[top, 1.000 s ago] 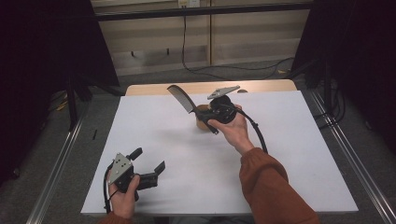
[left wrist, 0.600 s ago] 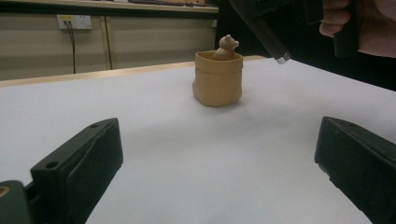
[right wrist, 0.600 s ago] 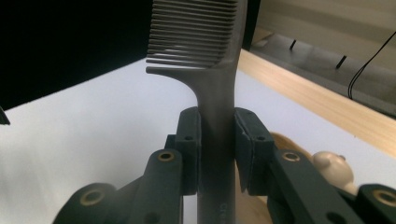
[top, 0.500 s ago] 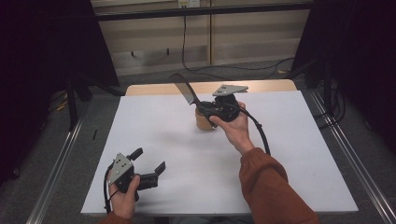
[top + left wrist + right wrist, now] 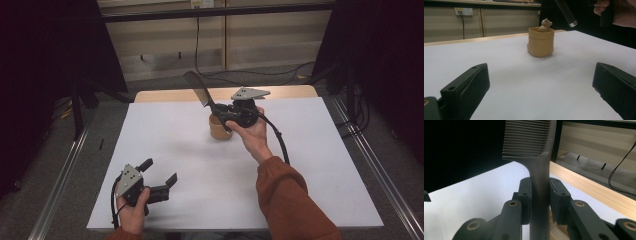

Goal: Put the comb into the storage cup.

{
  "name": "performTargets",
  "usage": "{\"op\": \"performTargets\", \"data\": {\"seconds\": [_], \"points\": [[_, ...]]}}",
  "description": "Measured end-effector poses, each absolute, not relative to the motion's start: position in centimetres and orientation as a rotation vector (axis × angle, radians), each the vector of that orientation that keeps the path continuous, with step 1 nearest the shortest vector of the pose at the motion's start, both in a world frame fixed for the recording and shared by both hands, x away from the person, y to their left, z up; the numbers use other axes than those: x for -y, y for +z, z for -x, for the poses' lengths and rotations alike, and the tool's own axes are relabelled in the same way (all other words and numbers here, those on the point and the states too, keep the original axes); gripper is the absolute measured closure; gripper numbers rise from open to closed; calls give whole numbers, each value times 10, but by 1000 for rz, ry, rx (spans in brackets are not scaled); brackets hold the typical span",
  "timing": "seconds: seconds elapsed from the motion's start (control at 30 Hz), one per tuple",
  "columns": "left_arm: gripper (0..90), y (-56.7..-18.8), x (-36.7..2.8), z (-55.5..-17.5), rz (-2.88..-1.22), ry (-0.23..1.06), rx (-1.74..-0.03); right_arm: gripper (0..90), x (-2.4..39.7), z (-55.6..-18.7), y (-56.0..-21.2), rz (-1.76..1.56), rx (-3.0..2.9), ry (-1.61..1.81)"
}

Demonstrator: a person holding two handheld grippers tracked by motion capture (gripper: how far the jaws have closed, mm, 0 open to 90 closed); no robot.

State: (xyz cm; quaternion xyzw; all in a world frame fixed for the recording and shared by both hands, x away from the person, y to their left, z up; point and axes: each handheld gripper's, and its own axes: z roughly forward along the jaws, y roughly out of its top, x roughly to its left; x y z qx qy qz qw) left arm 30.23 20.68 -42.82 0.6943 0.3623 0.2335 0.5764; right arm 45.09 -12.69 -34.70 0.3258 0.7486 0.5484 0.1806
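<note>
A: From the high view first. Where's everything?

B: The right gripper is held above the tan pot, which sits on the white table at about twelve o'clock from the centre. A dark comb sticks out of it toward eleven o'clock, teeth end high.

A: And the other hand?

B: The left gripper rests low at seven o'clock, near the table's front edge and well apart from the pot. I'd guess it's parked there to stay out of the way.

A: Left gripper view?

B: Its jaws are spread wide with nothing between them. Straight ahead at twelve o'clock stands the pot, a small tan figure poking above its rim. The comb's handle tip hangs at one o'clock, just above and beside the pot, not touching it.

A: Right gripper view?

B: The jaws are pinching the comb on its handle, just below the teeth, pads flat on both sides. Gripping there keeps the long handle end free, which I'd judge suits lowering it into the pot. A sliver of tan shows beneath the jaws.
</note>
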Motion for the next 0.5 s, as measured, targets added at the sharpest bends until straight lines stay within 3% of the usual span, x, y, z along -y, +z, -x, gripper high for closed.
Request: {"op": "performTargets", "data": {"seconds": [0.5], "points": [[11, -429, -207, -303, -1621, 542, -848, 728, 129, -472, -335, -949, -2068, 1550]]}}
